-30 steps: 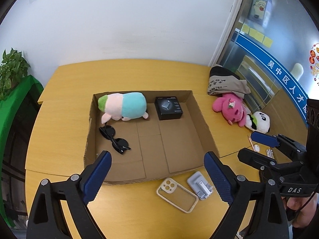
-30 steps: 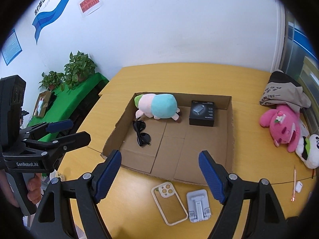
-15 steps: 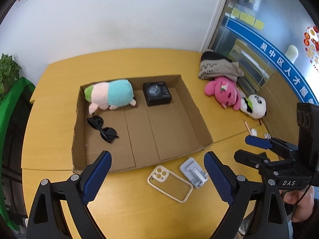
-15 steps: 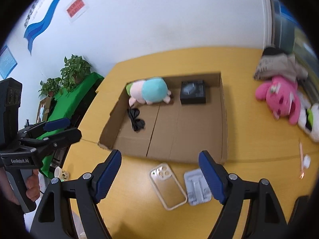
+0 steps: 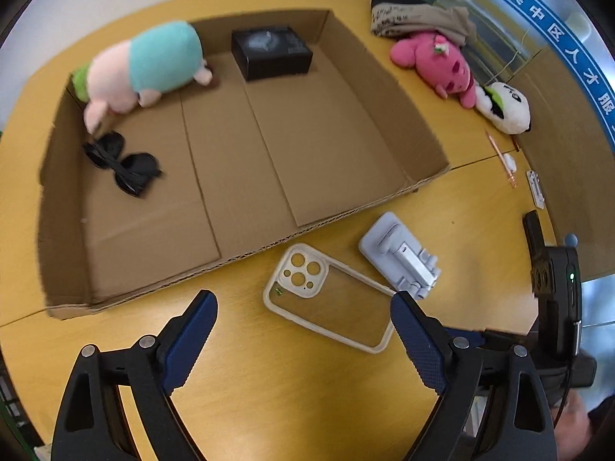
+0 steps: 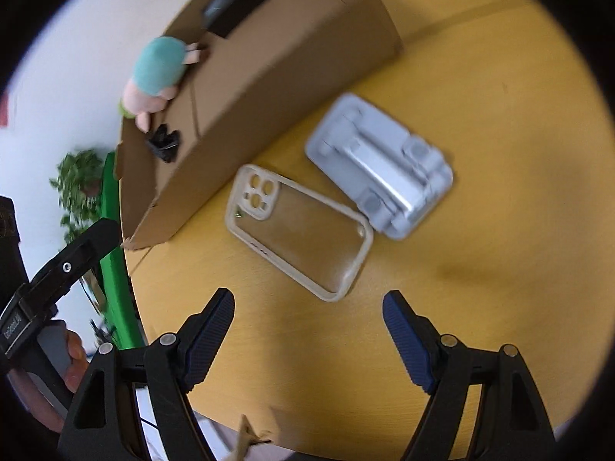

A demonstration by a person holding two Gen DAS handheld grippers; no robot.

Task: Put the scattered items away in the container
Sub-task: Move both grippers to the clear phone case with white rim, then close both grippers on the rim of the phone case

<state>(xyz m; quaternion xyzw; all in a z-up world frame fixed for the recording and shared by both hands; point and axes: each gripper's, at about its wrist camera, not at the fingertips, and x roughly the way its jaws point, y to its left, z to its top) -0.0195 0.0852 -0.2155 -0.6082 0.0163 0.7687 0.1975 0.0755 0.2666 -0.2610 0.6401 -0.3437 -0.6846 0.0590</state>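
The beige-rimmed clear phone case (image 6: 300, 230) lies flat on the table just ahead of both empty grippers, long axis diagonal: right gripper (image 6: 309, 324) spread, left gripper (image 5: 303, 330) closing slightly.
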